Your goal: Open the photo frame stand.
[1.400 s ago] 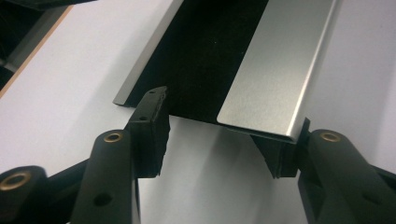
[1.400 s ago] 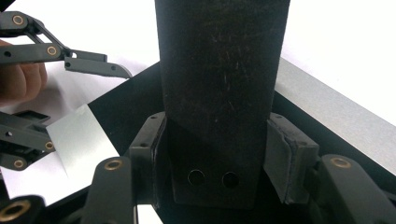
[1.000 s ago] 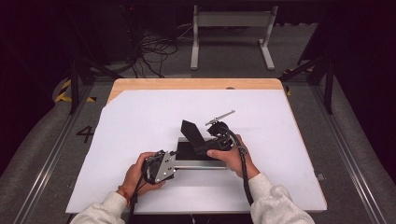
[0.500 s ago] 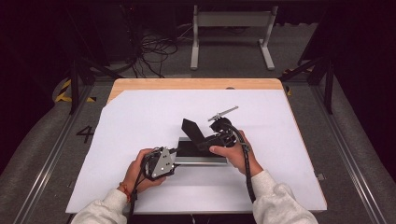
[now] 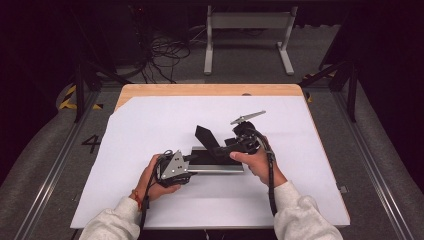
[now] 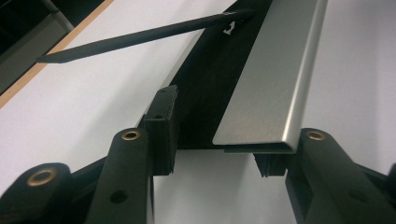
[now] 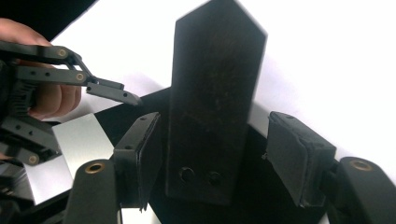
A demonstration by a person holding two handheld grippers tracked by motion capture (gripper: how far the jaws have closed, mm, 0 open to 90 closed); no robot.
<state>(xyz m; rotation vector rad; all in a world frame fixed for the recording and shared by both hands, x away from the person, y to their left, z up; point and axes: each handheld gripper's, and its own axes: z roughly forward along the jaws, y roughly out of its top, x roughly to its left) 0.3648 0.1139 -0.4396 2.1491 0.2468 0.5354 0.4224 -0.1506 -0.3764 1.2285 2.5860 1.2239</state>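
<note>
A silver case [image 5: 216, 168] with a black flap [image 5: 209, 140], seemingly matte, on a white table [image 5: 150, 125].

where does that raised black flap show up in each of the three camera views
High view: black flap slants up just left of the right gripper, table centre.
Left gripper view: a thin dark bar across the top.
Right gripper view: upright between the jaws, centre.
Shared landmark: the silver base, held by the left gripper.

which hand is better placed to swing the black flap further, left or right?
Right. The right gripper already straddles the raised black flap, jaws just opened and apart from it. The left gripper clamps the silver case end, steadying it.
</note>
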